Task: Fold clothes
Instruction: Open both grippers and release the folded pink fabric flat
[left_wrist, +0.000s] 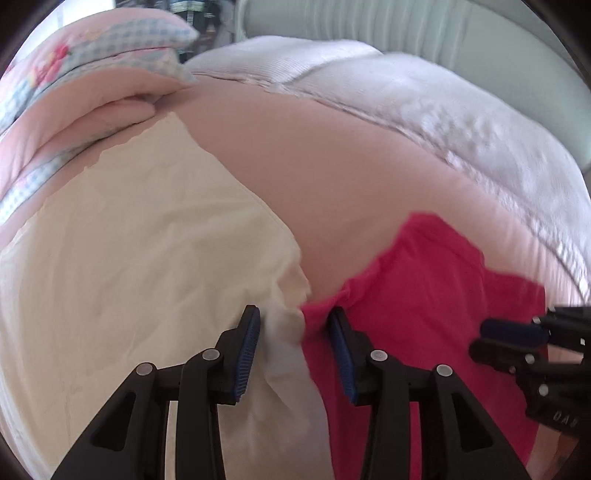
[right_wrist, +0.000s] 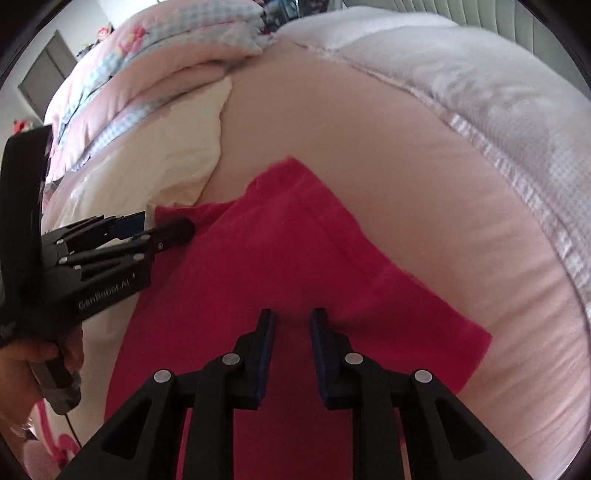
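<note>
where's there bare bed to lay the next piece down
Free: the pink sheet between the red garment, the cream garment and the white quilt. Crowded: the near left, where both garments meet the left gripper.

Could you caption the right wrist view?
Right gripper open over red garment on pink bedsheet, left gripper alongside.

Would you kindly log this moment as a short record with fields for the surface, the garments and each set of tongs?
surface: pink bedsheet, white quilt along its far side
garments: red garment spread flat; cream garment beside it
left tongs: open, over the seam where the two garments meet
right tongs: open, nothing gripped, over the red garment
</note>
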